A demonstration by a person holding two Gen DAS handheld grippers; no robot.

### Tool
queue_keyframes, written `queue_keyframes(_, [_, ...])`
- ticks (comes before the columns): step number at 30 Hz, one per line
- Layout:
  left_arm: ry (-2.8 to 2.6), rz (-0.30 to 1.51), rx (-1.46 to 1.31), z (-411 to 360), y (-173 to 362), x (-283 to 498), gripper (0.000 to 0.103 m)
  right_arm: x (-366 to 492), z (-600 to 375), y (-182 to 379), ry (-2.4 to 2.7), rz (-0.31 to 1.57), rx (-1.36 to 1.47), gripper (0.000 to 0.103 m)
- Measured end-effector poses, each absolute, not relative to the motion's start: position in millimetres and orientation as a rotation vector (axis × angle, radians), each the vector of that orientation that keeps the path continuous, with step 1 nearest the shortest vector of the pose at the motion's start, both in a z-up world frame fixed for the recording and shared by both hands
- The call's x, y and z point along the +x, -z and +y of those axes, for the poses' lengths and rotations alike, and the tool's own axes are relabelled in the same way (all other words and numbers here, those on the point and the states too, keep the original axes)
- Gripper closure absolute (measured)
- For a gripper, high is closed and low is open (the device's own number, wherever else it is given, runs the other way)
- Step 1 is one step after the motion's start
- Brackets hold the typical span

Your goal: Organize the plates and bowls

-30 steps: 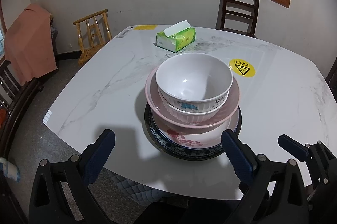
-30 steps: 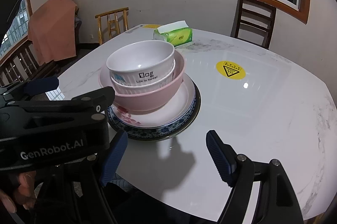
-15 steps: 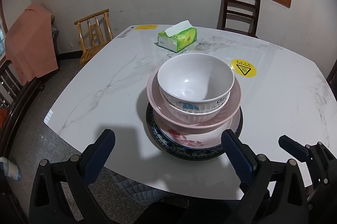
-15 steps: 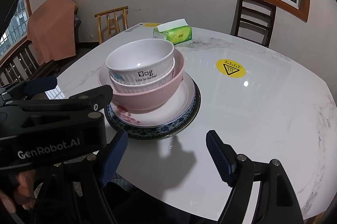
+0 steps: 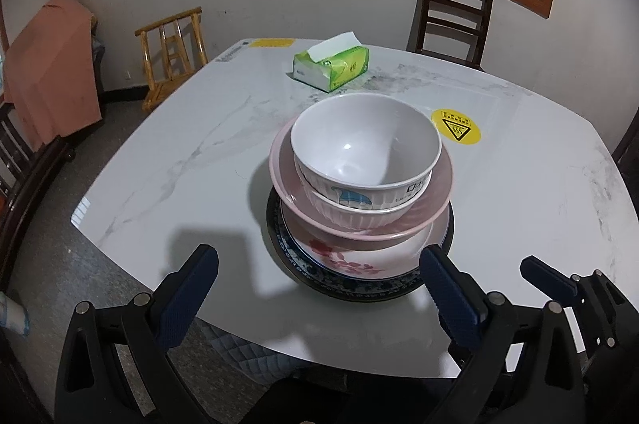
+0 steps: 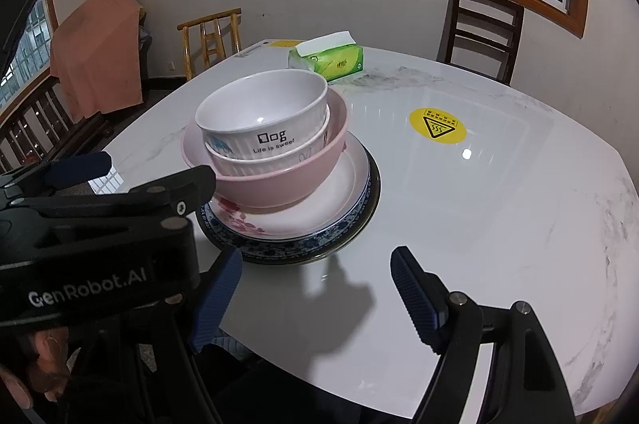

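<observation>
The dishes stand as one stack on the marble table point(image 5: 167, 160), on the near side of the green tissue box point(image 5: 331, 66). From the bottom up: a dark blue-rimmed plate point(image 5: 303, 274), a white floral plate point(image 5: 343, 258), a pink bowl point(image 5: 437, 184), a ribbed white bowl point(image 5: 351, 214), and a white bowl printed "Life is sweet" point(image 6: 263, 112) nested on top. The stack sits level and roughly concentric; the yellow warning sticker point(image 6: 437, 125) lies to its right, apart from it.

The left gripper point(image 5: 317, 290) hovers short of the stack's near edge, jaws wide apart, empty. The right gripper point(image 6: 315, 294) hovers beside it, jaws likewise apart, nothing between them.

Assessment: the stack reads as complete, or as awaiting unstacking; which, cannot be told. If a piece is to be moved, the top bowl is the one to take first. Recommended method: approach from the near side of the stack, set one pad inside and one outside the rim, close firmly, lift straight up. Melamine-like walls appear smooth; a shallow bite risks slip. The free gripper could steady the pink bowl so the nested bowl beneath does not rise with the top one.
</observation>
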State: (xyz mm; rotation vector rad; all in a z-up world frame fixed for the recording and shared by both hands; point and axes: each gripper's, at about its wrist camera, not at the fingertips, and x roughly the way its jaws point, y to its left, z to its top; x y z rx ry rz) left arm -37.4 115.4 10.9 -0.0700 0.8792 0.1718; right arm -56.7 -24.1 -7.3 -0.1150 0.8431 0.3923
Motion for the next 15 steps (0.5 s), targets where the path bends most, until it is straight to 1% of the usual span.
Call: queue_keyframes(15, [-0.168,0.884,-0.104,128,-7,-42,0.003,-55,-17,11,-0.396,0.852,-0.129,0.024])
